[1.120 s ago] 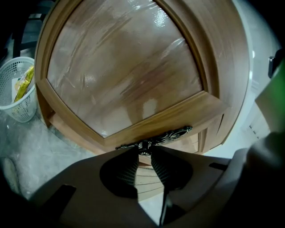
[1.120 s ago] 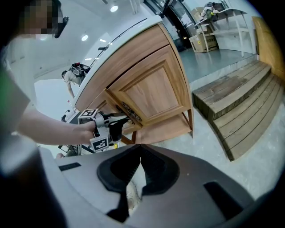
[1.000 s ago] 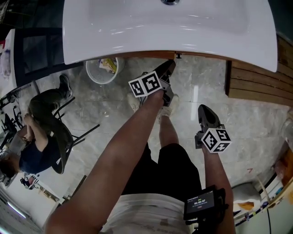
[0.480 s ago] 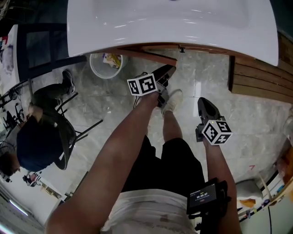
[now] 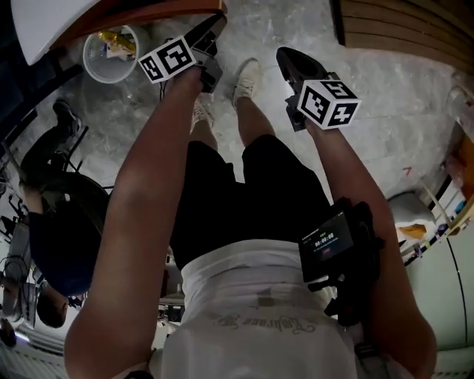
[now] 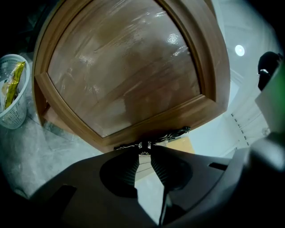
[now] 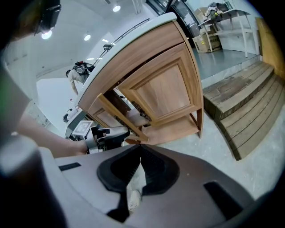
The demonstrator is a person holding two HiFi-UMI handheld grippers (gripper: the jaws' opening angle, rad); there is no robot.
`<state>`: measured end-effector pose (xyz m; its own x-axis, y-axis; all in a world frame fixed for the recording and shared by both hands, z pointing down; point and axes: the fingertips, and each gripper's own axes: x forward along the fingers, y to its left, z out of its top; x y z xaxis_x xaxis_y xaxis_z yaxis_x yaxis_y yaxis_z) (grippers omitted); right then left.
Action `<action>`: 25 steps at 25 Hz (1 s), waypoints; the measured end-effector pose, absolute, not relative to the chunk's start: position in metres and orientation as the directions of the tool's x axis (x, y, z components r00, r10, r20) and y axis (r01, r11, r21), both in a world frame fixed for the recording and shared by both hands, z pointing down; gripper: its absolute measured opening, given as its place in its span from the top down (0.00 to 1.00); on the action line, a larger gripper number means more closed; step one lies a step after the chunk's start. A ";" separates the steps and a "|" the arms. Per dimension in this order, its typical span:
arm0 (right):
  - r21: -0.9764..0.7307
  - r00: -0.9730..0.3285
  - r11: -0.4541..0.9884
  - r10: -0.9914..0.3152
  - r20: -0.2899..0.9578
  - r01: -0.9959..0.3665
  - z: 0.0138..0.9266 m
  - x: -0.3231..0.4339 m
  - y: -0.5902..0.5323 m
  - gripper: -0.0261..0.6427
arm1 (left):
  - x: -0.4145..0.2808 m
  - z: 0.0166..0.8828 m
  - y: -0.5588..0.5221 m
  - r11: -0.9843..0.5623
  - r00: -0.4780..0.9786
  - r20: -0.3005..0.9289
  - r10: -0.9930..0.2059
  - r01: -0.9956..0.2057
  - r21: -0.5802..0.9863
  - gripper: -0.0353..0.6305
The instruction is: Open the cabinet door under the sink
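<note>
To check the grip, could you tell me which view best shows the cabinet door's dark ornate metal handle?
The left gripper view: the dark ornate metal handle sits close up along the wooden door's edge, with the left tongs shut on it. In the head and right gripper views the tongs hide it.

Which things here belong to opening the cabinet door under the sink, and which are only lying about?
For the job:
cabinet door, swung open
door handle, between the left gripper's jaws
sink above

Only lying about:
white basket on the floor
wooden steps
right gripper, jaws shut, empty
</note>
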<state>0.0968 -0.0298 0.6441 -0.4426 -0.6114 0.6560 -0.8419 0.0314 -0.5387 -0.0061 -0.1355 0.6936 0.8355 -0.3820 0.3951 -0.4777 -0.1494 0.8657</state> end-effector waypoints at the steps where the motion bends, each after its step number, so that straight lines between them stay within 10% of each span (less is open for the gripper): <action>1: -0.537 -0.439 0.025 -0.609 0.661 -0.843 0.645 0.099 -0.028 0.94 | -0.003 0.695 -0.134 -0.155 0.838 0.397 -0.373 -0.478 0.864 0.81; 25: -0.515 -0.378 -0.046 -0.624 0.684 -0.856 0.640 0.046 -0.007 0.94 | -0.026 0.693 -0.078 -0.286 0.899 0.403 -0.170 -0.436 0.853 0.82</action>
<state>0.0464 -0.0071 0.6402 -0.3781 -0.6238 0.6840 -0.8559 -0.0461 -0.5151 -0.0259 -0.0781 0.6931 0.8993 -0.1696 0.4031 -0.4364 -0.2858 0.8532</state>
